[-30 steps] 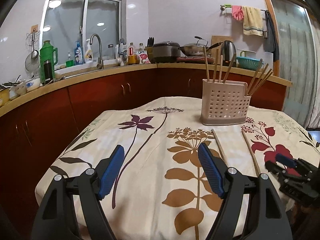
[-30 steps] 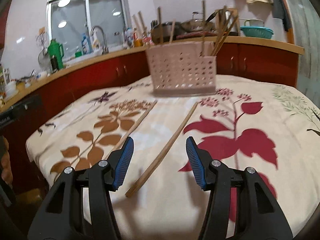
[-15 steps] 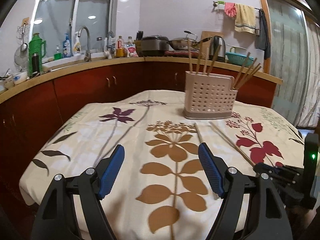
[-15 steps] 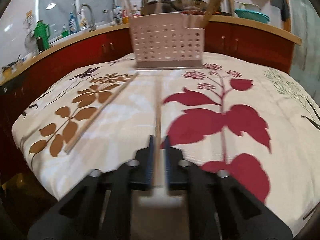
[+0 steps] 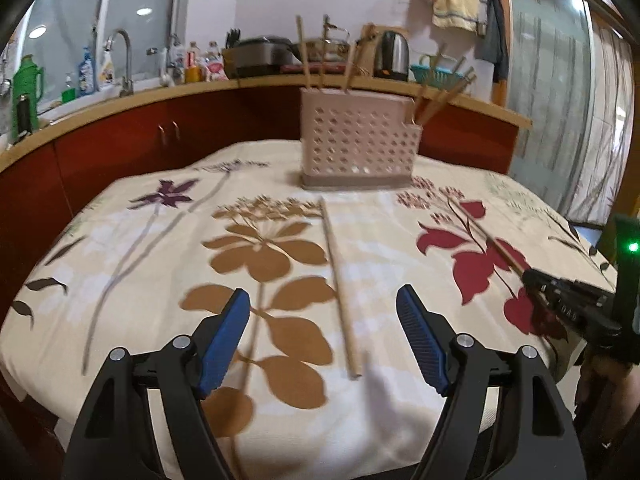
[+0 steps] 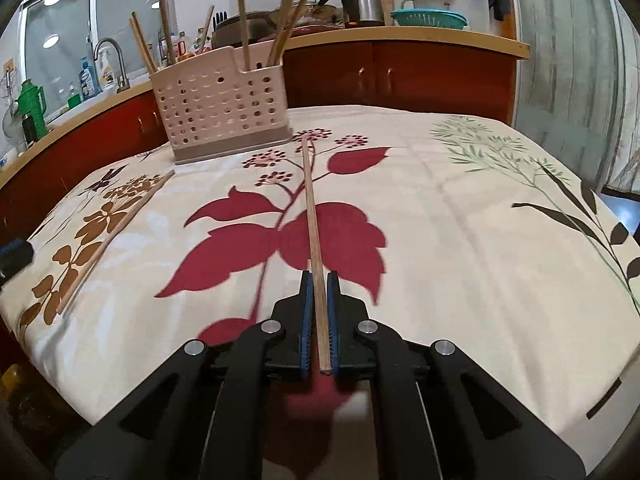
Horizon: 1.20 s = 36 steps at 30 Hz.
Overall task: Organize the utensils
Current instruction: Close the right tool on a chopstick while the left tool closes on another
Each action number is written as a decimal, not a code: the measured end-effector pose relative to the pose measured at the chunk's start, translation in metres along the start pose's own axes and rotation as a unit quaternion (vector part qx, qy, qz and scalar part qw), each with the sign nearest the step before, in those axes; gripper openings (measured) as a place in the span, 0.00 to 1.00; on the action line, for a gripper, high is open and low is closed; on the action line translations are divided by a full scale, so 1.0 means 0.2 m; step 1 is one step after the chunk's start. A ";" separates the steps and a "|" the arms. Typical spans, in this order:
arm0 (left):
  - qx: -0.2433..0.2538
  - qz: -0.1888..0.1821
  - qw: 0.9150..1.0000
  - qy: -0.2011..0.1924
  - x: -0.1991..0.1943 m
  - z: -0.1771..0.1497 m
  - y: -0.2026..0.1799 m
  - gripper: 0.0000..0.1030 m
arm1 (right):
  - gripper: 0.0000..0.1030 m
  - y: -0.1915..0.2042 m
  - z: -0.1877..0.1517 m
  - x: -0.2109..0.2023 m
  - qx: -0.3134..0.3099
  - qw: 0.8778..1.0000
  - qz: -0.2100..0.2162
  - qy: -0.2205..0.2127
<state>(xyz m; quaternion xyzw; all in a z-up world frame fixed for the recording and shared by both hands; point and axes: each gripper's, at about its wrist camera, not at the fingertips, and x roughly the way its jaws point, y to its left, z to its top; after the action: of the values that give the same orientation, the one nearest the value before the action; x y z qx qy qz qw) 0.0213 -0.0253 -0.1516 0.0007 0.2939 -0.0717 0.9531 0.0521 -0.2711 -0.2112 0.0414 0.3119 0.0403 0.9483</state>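
A pink perforated utensil holder [image 5: 360, 148] [image 6: 224, 108] stands at the far side of the table, with several wooden chopsticks upright in it. My right gripper [image 6: 319, 276] [image 5: 560, 304] is shut on the near end of one chopstick [image 6: 310, 200] [image 5: 488, 240], whose far tip points toward the holder's base. A second chopstick [image 5: 338, 284] [image 6: 116, 232] lies flat on the cloth. My left gripper [image 5: 322, 292] hovers low over its near part, jaws wide and closing slightly; the stick lies between them, clear of both pads.
The table wears a cream floral cloth [image 5: 160, 280] whose near edge drops off just under both grippers. Behind runs a red-fronted kitchen counter [image 5: 180, 92] with a sink tap, bottles, a cooker and a kettle [image 6: 364, 0]. A curtained door is at right.
My right gripper shut on the right-hand chopstick and swung it to point at the holder. My left gripper moved forward and down, so the other chopstick now lies between its jaws.
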 end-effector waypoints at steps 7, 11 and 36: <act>0.002 -0.010 0.998 0.058 0.11 -0.09 -0.05 0.46 | 0.16 -0.04 -0.01 -0.03 0.005 1.000 0.019 -0.003; 0.015 -0.006 0.998 0.066 0.12 -0.13 -0.06 0.34 | 0.27 -0.03 -0.03 -0.04 0.000 0.999 0.031 -0.008; 0.032 -0.003 0.999 0.035 0.08 -0.11 -0.02 0.07 | 0.07 0.07 0.00 -0.09 -0.054 0.998 0.028 -0.011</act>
<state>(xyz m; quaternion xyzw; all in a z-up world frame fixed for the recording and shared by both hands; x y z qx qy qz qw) 0.0223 -0.0314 -0.1787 0.0325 0.3249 -0.0838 0.9415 0.0376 -0.2598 -0.2001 -0.0006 0.2972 0.0837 0.9511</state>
